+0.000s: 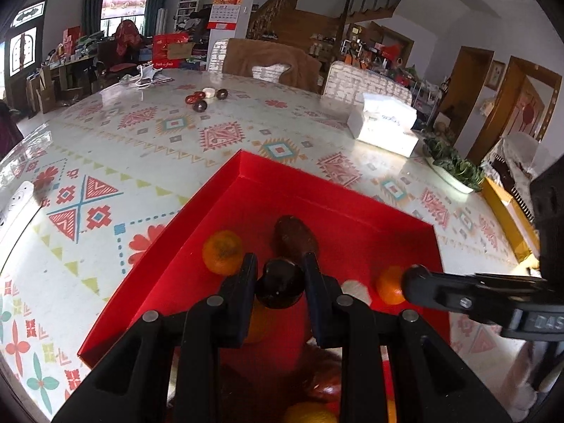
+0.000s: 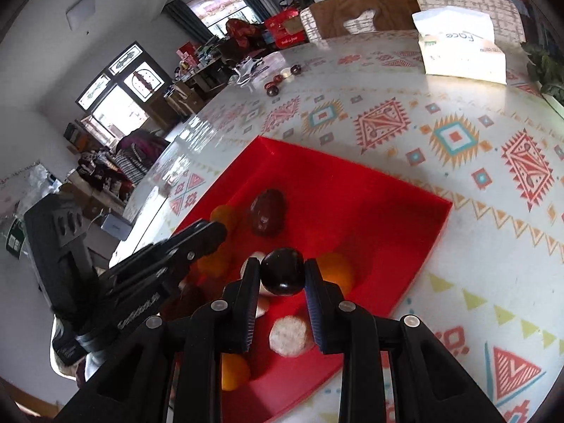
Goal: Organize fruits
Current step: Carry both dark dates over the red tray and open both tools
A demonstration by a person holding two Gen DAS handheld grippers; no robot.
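A red tray (image 1: 338, 190) (image 2: 416, 197) lies on the patterned table. My left gripper (image 1: 280, 278) is shut on a dark round fruit (image 1: 280, 283) above the tray. My right gripper (image 2: 282, 276) is shut on another dark round fruit (image 2: 282, 271) above the tray. In the tray lie oranges (image 1: 222, 252) (image 2: 335, 269), a dark red fruit (image 1: 294, 238) (image 2: 268, 211) and a white round piece (image 2: 290, 335). The right gripper's fingertip (image 1: 417, 282) shows in the left wrist view and the left gripper's fingertip (image 2: 208, 236) in the right wrist view.
Several small dark and red fruits (image 1: 206, 98) (image 2: 280, 81) lie far across the table. A tissue box (image 1: 386, 123) (image 2: 458, 46) stands at the far right, with a dish of greens (image 1: 453, 165) and a yellow box (image 1: 507, 218) at the right edge. Chairs stand behind the table.
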